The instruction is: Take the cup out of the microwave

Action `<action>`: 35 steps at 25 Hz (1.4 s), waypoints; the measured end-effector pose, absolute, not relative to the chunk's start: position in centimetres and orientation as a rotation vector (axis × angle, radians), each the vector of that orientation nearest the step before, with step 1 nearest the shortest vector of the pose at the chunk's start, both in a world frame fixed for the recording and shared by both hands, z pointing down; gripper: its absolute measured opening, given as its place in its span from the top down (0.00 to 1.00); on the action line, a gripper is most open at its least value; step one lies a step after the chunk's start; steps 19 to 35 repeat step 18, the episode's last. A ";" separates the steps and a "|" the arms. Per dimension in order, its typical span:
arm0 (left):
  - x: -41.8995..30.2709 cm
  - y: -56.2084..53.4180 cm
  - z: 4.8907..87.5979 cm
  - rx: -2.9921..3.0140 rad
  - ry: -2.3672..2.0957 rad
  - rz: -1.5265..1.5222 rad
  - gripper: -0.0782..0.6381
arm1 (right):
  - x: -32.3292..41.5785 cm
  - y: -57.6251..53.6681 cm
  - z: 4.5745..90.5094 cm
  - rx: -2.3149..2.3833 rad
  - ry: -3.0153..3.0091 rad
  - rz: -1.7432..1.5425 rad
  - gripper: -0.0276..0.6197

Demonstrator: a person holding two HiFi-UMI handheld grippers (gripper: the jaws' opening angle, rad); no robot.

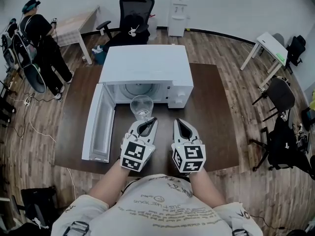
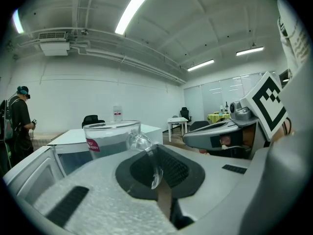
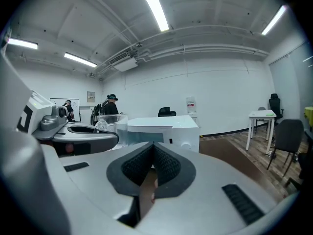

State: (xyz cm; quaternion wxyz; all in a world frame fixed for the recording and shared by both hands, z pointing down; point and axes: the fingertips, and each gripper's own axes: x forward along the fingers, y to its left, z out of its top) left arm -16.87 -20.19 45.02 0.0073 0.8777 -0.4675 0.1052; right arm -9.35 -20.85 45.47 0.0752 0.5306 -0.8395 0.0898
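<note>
Head view: everything is placed from the white microwave (image 1: 145, 65), which stands on a dark table (image 1: 216, 112).
Door: the door (image 1: 98, 124) is swung fully open at the microwave's left, with its inner face turned toward the cavity.
Cup: the cup (image 1: 141, 106) is clear glass and upright. It sits just in front of the microwave's open mouth, outside the cavity. Whether it rests on the table or is lifted cannot be told.
Left gripper: the left gripper (image 1: 146, 127) is in front of the microwave's opening. Its jaws are clamped on the cup's glass handle (image 2: 146, 151), and the cup body lies just beyond the tips, on the microwave side.
Right gripper: the right gripper (image 1: 183, 129) is in front of the microwave's control side, beside the left gripper. Its jaws are pressed together with nothing between them, clear of the cup.
</note>
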 end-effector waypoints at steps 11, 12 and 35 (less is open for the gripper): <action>-16.8 -18.7 44.4 2.758 -1.454 0.314 0.87 | -9.8 -19.7 45.2 1.584 -2.541 0.273 0.94; -16.8 -18.6 44.4 2.759 -1.455 0.313 0.87 | -9.8 -19.6 45.3 1.582 -2.541 0.273 0.94; -17.0 -18.1 44.2 2.765 -1.459 0.314 0.87 | -10.1 -19.4 45.4 1.574 -2.540 0.278 0.94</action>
